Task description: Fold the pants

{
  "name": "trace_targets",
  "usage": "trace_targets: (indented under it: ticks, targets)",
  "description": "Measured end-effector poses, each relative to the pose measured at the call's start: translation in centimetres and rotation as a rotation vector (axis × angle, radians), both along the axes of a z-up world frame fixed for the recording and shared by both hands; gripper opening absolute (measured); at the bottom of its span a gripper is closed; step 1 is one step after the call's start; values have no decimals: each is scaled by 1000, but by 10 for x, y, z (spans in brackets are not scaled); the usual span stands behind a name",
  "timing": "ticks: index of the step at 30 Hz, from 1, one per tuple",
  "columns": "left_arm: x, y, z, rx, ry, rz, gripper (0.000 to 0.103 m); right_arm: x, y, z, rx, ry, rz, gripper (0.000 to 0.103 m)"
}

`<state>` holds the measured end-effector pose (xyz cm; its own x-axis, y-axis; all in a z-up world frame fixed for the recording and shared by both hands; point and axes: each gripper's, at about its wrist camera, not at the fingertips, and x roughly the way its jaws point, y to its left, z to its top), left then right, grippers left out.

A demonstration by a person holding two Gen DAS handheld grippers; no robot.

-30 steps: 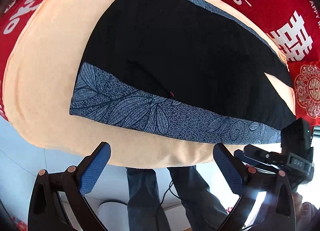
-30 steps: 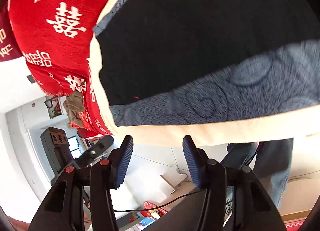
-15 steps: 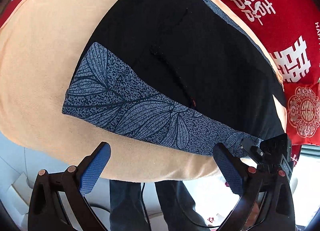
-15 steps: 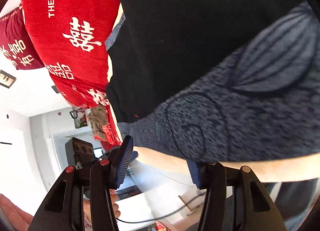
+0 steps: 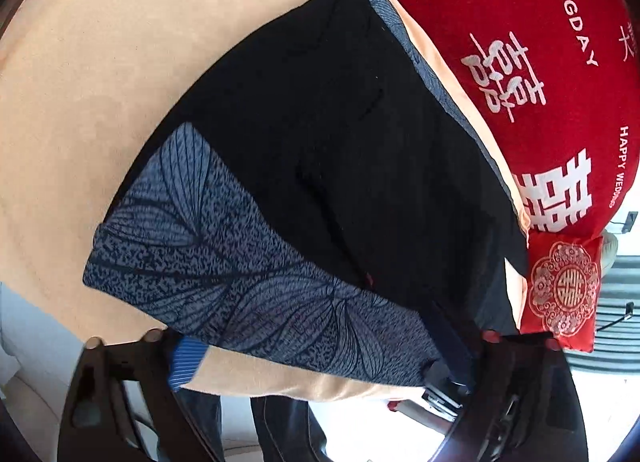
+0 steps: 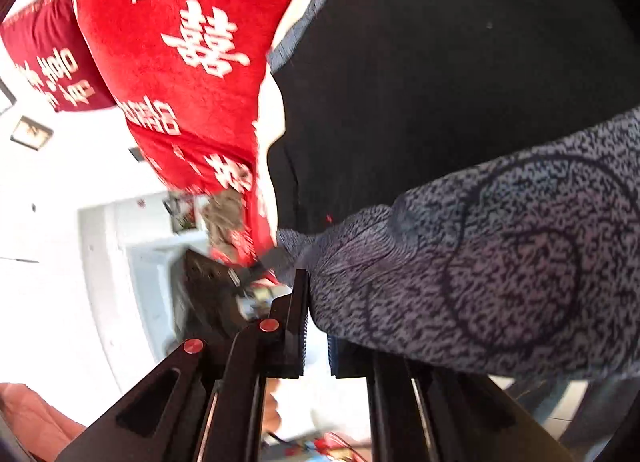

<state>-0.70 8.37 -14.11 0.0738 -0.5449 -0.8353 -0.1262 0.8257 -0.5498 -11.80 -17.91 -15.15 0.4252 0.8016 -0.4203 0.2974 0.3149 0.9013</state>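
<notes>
Black pants [image 5: 340, 149] with a blue-grey leaf-print waistband [image 5: 240, 286] lie on a peach cloth [image 5: 100, 73]. My left gripper [image 5: 320, 350] is wide open at the waistband's near edge; its left pad [image 5: 186, 358] sits under the band's edge and the band hides the right one. In the right wrist view my right gripper [image 6: 316, 326] is nearly shut, with the corner of the printed waistband [image 6: 480, 262] bunched between its pads.
A red blanket with white characters [image 5: 540, 41] lies beyond the peach cloth, and shows in the right wrist view too [image 6: 180, 41]. A small red cushion [image 5: 560, 294] sits at the right. The person's jeans [image 5: 280, 430] show below the cloth's edge.
Both grippers moved in to the waistband edge. The right gripper's jaws closed from half open onto the waistband corner. The left gripper stays open.
</notes>
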Motion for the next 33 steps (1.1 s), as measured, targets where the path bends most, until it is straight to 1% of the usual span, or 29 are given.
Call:
trace_targets:
  ticks: [1, 2, 3, 5, 6, 7, 8, 9, 11, 12, 13, 14, 15, 16, 17, 19, 20, 21, 23, 25, 28, 30, 31, 32, 33]
  targets:
    - [2, -1, -4, 3, 10, -1, 70, -3, -2, -4, -20, 18, 6, 13]
    - [2, -3, -9, 14, 26, -4, 60, -9, -7, -9, -31, 36, 2, 13]
    - [1, -4, -10, 20, 26, -5, 59, -14, -14, -13, -42, 50, -12, 14]
    - [-3, -5, -8, 26, 1, -24, 59, -29, -33, -18, -74, 66, -66, 25]
    - [-6, -6, -7, 40, -8, -44, 59, -38, -45, -22, -92, 70, -88, 35]
    - [-7, -9, -6, 56, -17, -66, 59, -46, -56, -25, -106, 74, -107, 43]
    - [-7, -12, -5, 69, -22, -87, 59, -55, -68, -27, -105, 74, -134, 43]
    - [-8, -14, -5, 78, -24, -103, 59, -60, -74, -30, -77, 70, -155, 41]
    - [-7, -14, -5, 81, -22, -119, 59, -69, -85, -38, -9, 73, -232, 41]
    - [-6, -14, -5, 80, -20, -122, 57, -73, -90, -40, 21, 76, -264, 41]
    - [-7, -14, -5, 91, -23, -127, 52, -79, -95, -43, 66, 84, -308, 41]
    - [-7, -15, -5, 115, -26, -140, 38, -83, -99, -47, 109, 95, -345, 41]
    - [-7, -16, -6, 148, -26, -157, 28, -90, -102, -50, 154, 122, -399, 27]
    - [-7, -15, -5, 146, -23, -162, 26, -95, -105, -50, 168, 138, -436, 7]
    - [-7, -13, -4, 139, -17, -158, 26, -96, -103, -45, 162, 143, -445, 6]
    - [-7, -11, 4, 142, -18, -159, 21, -97, -102, -24, 77, 144, -404, 6]
    - [-7, -9, 8, 140, -22, -160, 20, -95, -103, -7, 20, 135, -371, 6]
    - [-7, -8, 14, 133, -27, -156, 20, -95, -107, 4, -10, 127, -352, 6]
    - [-4, -8, 29, 122, -39, -147, 20, -83, -113, 35, -91, 96, -287, 6]
    - [2, -10, 46, 105, -50, -123, 20, -62, -112, 59, -156, 73, -217, 7]
    - [18, -15, 73, 84, -86, -99, 20, -26, -121, 93, -213, 19, -125, 7]
    - [36, -24, 87, 82, -116, -88, 20, -5, -135, 110, -229, -10, -78, 7]
    - [48, -30, 95, 74, -133, -78, 20, 11, -137, 117, -232, -21, -57, 7]
    - [57, -34, 102, 65, -148, -69, 20, 29, -148, 124, -231, -29, -32, 8]
    - [69, -41, 106, 61, -162, -60, 20, 40, -154, 121, -231, -35, -20, 9]
